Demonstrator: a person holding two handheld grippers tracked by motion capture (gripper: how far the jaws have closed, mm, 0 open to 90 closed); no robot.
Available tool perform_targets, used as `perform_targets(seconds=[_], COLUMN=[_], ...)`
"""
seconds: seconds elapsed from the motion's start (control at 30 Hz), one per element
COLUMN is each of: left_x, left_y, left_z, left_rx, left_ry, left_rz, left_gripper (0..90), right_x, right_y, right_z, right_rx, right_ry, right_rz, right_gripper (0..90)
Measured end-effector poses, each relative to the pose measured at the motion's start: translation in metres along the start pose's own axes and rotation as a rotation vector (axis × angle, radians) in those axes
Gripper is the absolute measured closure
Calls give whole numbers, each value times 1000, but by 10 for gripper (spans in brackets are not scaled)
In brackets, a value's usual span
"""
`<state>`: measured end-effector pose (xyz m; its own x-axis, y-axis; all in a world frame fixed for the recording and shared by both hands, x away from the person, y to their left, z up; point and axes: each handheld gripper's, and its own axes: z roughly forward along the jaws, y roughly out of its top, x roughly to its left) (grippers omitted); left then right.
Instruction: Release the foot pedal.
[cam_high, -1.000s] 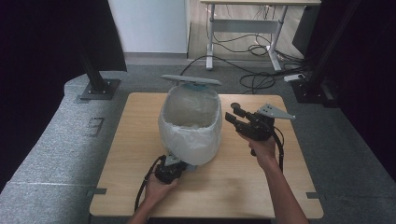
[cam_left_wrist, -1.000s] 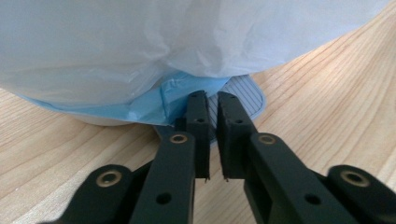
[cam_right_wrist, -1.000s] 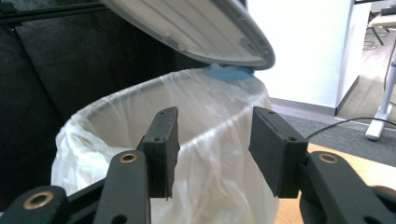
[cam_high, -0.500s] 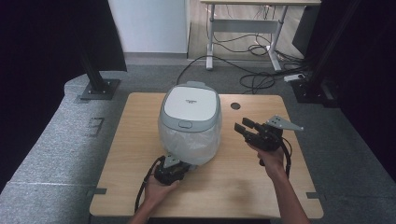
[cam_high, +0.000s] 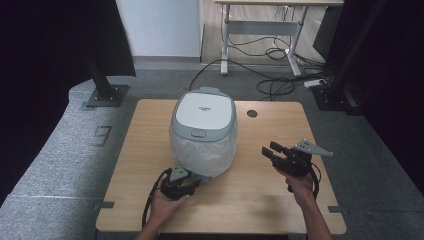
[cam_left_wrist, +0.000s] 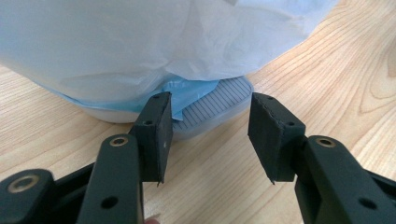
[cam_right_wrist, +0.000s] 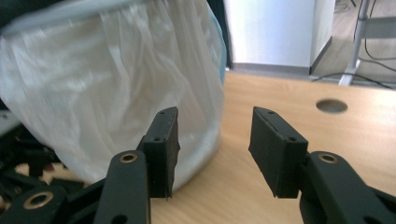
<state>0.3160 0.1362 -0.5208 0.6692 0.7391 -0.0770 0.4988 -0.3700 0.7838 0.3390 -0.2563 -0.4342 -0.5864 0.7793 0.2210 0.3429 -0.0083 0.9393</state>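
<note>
A white bin (cam_high: 203, 131) with its grey-rimmed lid (cam_high: 203, 111) lying shut is standing near the middle of the wooden table (cam_high: 135, 150), and a thin plastic bag (cam_high: 200, 152) is hanging down over the bin's sides. The left claw (cam_high: 192, 181) is sitting on the table right at the near foot of the bin, held in the person's left hand (cam_high: 165, 205); in the left gripper view its jaws are standing wide apart with nothing between them, pointing at the ribbed pedal (cam_left_wrist: 212, 100) that is poking out from under the bin, with a fold of blue bag (cam_left_wrist: 189, 91) drooping over it. The right claw (cam_high: 267, 151) is hovering to the right of the bin, well apart from it, gripped by the right hand (cam_high: 298, 184), its jaws also spread wide and holding nothing. In the right gripper view the bag-draped bin wall (cam_right_wrist: 116, 93) is looming just ahead and to the left of that claw, and a round hole (cam_right_wrist: 331, 105) in the table is showing beyond the bin
</note>
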Motion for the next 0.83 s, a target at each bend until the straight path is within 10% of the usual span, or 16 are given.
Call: perform_targets(seconds=[0.83], left_x=[4], left_y=[-2], left_z=[-3], left_rx=[24], left_ry=[-23], left_rz=[-6], left_gripper=[463], right_x=[-26], right_y=[-72], right_z=[-12], right_rx=[162], right_ry=[-41], right_rz=[3], right_gripper=[458])
